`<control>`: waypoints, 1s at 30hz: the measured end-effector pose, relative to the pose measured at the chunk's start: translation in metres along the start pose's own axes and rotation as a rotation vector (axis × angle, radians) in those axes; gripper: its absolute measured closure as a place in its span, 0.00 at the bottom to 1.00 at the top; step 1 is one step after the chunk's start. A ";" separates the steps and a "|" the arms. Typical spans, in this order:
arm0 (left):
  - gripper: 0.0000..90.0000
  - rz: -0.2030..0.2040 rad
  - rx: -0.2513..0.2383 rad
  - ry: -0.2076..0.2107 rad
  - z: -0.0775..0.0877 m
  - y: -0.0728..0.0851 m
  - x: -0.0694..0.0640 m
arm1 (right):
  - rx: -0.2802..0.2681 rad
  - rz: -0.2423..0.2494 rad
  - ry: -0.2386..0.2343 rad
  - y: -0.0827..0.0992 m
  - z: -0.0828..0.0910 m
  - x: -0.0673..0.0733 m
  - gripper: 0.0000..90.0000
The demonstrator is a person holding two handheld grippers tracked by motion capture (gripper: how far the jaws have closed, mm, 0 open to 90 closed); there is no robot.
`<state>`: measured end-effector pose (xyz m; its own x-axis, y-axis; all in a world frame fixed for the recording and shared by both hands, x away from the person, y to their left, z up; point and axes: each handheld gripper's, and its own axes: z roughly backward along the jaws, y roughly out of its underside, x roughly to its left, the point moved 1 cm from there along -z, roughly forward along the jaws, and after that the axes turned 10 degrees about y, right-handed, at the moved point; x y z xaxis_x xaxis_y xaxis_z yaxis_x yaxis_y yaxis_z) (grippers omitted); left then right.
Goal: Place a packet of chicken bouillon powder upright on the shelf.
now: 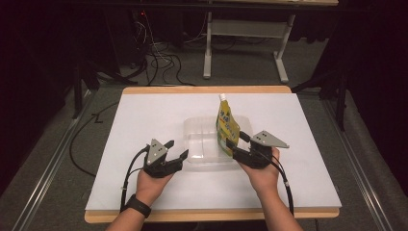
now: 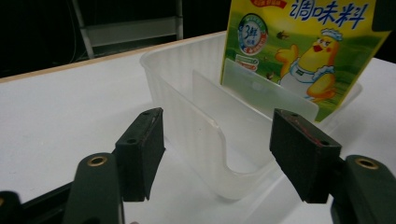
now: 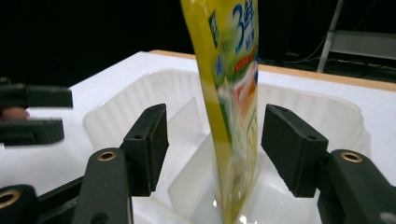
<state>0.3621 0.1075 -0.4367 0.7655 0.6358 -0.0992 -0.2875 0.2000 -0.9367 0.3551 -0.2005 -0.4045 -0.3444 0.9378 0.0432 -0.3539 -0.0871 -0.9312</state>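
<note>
Translucent plastic is the material of the tray [image 1: 202,144], a low ribbed box with a divider inside, which lies near the middle of the white table [image 1: 144,120]; I take this tray as the landmark. The yellow seasoning pouch [image 1: 226,129] stands upright inside the tray, in its right part, with the white spout at the top and its bottom edge down on the tray floor. I think it stands on its own now, perhaps leaning a little on the divider or wall, because nothing presses on it. The right tool [image 1: 239,143] is at the tray's near right corner, and in the right gripper view its two black jaws stand open with the pouch [image 3: 233,93] between them, edge-on, with a clear gap on each side, so this tool holds nothing. It seems the pouch was placed with its thin side toward this tool so that the jaws can let it go without pushing it over. The left tool [image 1: 176,150] is just outside the tray's near left wall, also open and empty; in the left gripper view the tray wall [image 2: 187,116] is between and beyond its jaws, not touched by them, and the pouch [image 2: 299,51] rises farther back.
</note>
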 end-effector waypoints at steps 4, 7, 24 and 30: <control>0.38 0.004 0.009 0.006 0.010 -0.001 0.001 | 0.025 0.014 0.000 0.009 0.019 -0.008 0.44; 0.37 -0.003 0.029 -0.006 0.018 0.000 0.004 | 0.034 0.029 0.024 0.018 0.034 -0.022 0.41; 0.36 0.115 0.144 -0.125 0.056 0.043 0.056 | 0.082 -0.122 0.269 0.069 0.071 -0.134 0.36; 0.36 0.094 0.129 -0.112 0.058 0.038 0.050 | 0.103 -0.119 0.268 0.073 0.068 -0.132 0.36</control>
<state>0.3560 0.1897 -0.4579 0.6650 0.7338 -0.1391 -0.4312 0.2252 -0.8737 0.3157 -0.3536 -0.4531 -0.0586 0.9975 0.0406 -0.4687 0.0084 -0.8833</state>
